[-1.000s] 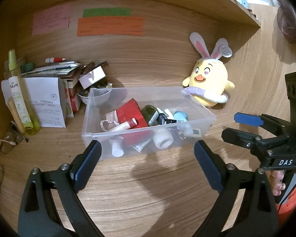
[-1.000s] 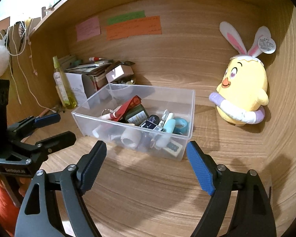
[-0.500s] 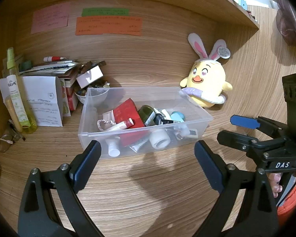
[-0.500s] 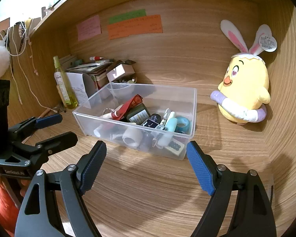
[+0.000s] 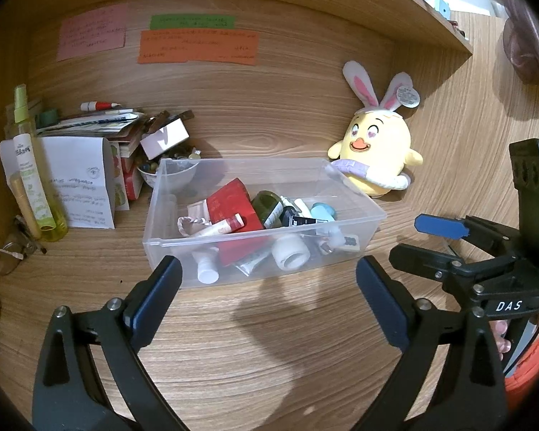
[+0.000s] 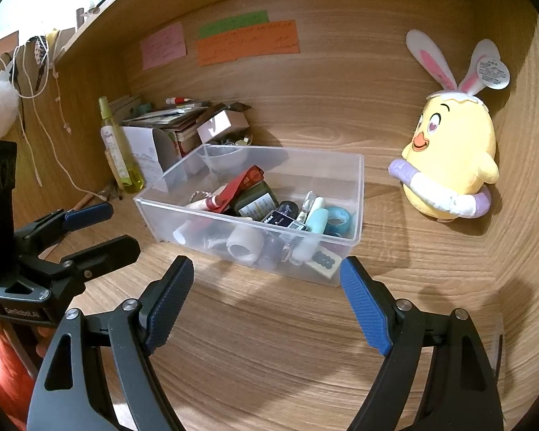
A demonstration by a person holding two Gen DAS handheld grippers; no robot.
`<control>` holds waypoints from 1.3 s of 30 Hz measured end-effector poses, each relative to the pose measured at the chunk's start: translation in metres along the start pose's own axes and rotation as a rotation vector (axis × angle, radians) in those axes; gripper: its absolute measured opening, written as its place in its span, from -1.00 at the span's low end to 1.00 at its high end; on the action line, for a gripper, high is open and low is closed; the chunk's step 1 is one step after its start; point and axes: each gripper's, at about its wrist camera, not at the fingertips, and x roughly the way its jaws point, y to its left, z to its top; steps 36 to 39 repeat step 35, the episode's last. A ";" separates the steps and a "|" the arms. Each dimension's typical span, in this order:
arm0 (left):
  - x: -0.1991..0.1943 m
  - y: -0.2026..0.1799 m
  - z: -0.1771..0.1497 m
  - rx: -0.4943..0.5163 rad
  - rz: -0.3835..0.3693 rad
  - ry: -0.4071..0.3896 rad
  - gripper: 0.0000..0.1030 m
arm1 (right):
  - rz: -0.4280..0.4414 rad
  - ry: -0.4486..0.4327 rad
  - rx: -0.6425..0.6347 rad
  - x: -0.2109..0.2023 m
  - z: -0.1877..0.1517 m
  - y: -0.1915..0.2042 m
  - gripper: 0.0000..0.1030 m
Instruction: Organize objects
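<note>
Clear plastic bin (image 5: 233, 251) on the wooden bench (image 5: 269, 341), ahead of both tools; in the left wrist view its long axis runs left to right, the right end swung slightly away. Contents lie jumbled: a red packet (image 5: 230, 203), a dark green jar (image 5: 267, 208), a white tube (image 5: 206, 265) with its cap toward the near wall, a roll of white tape (image 5: 290, 251), and a black box (image 6: 282, 219) lettered "Max" (other print too small to read). A yellow plush chick (image 5: 375, 151) with rabbit ears stands just beside the bin's far right corner. Pink, green and orange notes (image 5: 197, 46) on the back panel carry handwriting, illegible. Left tool (image 5: 266, 287): fingers spread wide, empty, short of the bin. Right tool (image 6: 266, 285): likewise released, touching nothing; its housing reads "DAS" in the left wrist view.
</note>
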 end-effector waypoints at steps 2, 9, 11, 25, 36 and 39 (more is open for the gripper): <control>-0.001 0.000 -0.001 -0.002 0.004 -0.001 0.95 | 0.000 -0.001 0.000 0.000 0.000 0.001 0.58; -0.002 0.001 -0.001 -0.006 0.005 -0.005 0.97 | 0.000 -0.003 -0.001 -0.001 0.000 0.001 0.58; -0.003 0.002 -0.002 -0.011 0.007 -0.006 0.97 | 0.001 -0.002 0.000 -0.001 0.001 0.000 0.58; 0.002 0.004 -0.004 -0.028 -0.005 0.027 0.97 | 0.004 0.008 0.005 0.001 -0.002 0.000 0.58; 0.002 -0.001 -0.006 -0.003 0.008 0.020 0.97 | 0.002 0.023 0.017 0.006 -0.004 -0.005 0.58; 0.002 -0.001 -0.006 -0.003 0.008 0.020 0.97 | 0.002 0.023 0.017 0.006 -0.004 -0.005 0.58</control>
